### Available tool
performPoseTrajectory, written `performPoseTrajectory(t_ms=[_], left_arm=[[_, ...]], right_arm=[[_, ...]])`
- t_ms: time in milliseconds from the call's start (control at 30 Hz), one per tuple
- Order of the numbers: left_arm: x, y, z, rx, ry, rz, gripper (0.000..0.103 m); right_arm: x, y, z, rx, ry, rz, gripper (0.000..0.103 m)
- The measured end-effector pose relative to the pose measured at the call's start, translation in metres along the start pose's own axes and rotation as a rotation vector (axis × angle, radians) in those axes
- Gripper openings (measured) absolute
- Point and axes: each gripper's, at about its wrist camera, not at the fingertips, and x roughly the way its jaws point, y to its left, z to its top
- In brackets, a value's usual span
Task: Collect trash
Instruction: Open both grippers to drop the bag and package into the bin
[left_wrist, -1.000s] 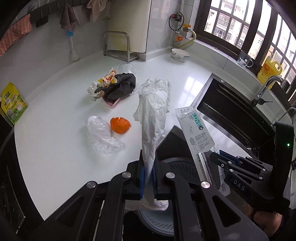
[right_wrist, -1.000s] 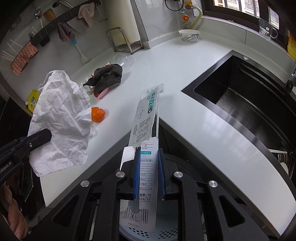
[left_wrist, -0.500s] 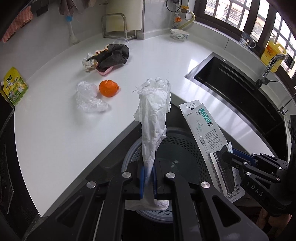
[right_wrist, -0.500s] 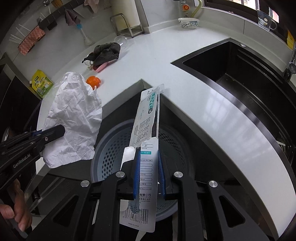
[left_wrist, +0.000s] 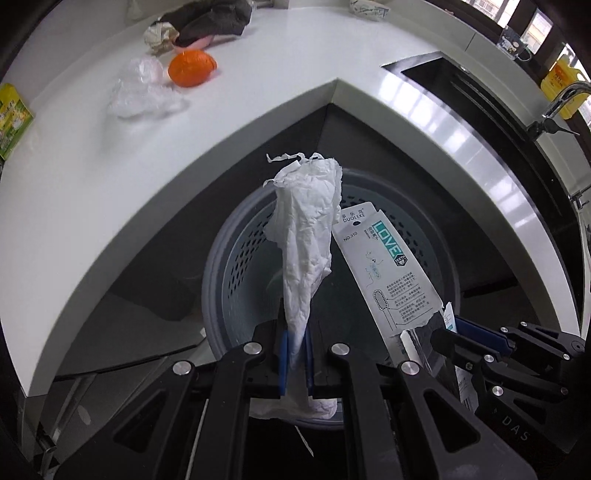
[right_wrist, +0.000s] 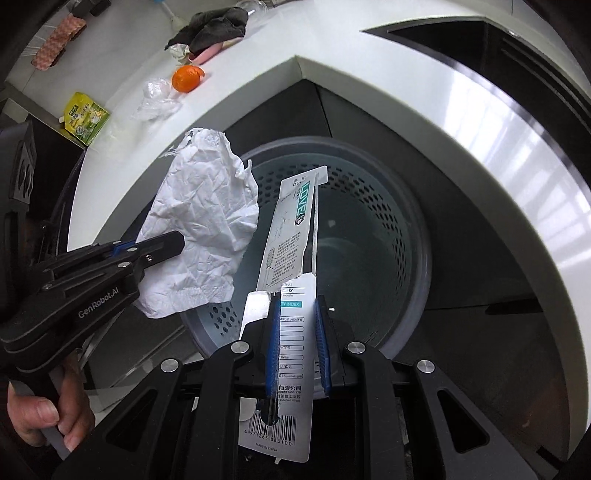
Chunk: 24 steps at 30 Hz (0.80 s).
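My left gripper (left_wrist: 295, 350) is shut on a crumpled white paper towel (left_wrist: 306, 236) and holds it over the grey perforated trash bin (left_wrist: 236, 258) on the floor below the counter corner. My right gripper (right_wrist: 297, 343) is shut on a white toothbrush package (right_wrist: 291, 229) marked "LOVE", also above the bin (right_wrist: 410, 236). In the right wrist view the left gripper (right_wrist: 162, 247) and paper towel (right_wrist: 199, 229) are at the left. The package (left_wrist: 388, 269) and right gripper (left_wrist: 443, 332) show at the right of the left wrist view.
On the white counter (left_wrist: 92, 184) lie an orange peel (left_wrist: 191, 68), clear plastic wrap (left_wrist: 142, 90), a dark cloth over a pink dish (left_wrist: 207, 22), crumpled paper (left_wrist: 159, 35) and a green packet (left_wrist: 11, 110). A black sink (left_wrist: 480, 96) is at the right.
Both grippers have pulled back from the counter and dropped lower, carrying the paper towel and the package over the bin. Both stayed shut on their items.
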Motion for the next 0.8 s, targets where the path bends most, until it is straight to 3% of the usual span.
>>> performPoseTrajectory(t_ms=[300, 400, 433, 467, 567, 800], left_arm=[[0.029, -0.003, -0.001, -0.006, 0.069, -0.002, 0.009], [0.025, -0.002, 0.000, -0.011, 0.054, 0.016, 0.036], [0.021, -0.002, 0.001, -0.013, 0.041, 0.031, 0.057], [0.018, -0.001, 0.000, -0.017, 0.021, 0.039, 0.067], [0.009, 0.001, 0.003, -0.029, -0.005, 0.052, 0.067], [-0.001, 0.006, 0.010, -0.053, -0.027, 0.076, 0.067]], right_arm=[[0.028, -0.012, 0.011, 0.051, 0.067, 0.014, 0.018], [0.029, -0.014, 0.014, 0.058, 0.069, 0.016, 0.019], [0.028, -0.015, 0.014, 0.057, 0.066, 0.017, 0.020], [0.027, -0.015, 0.014, 0.057, 0.058, 0.017, 0.025], [0.022, -0.012, 0.013, 0.047, 0.022, -0.008, 0.038], [0.013, -0.015, 0.017, 0.041, -0.011, -0.026, 0.039]])
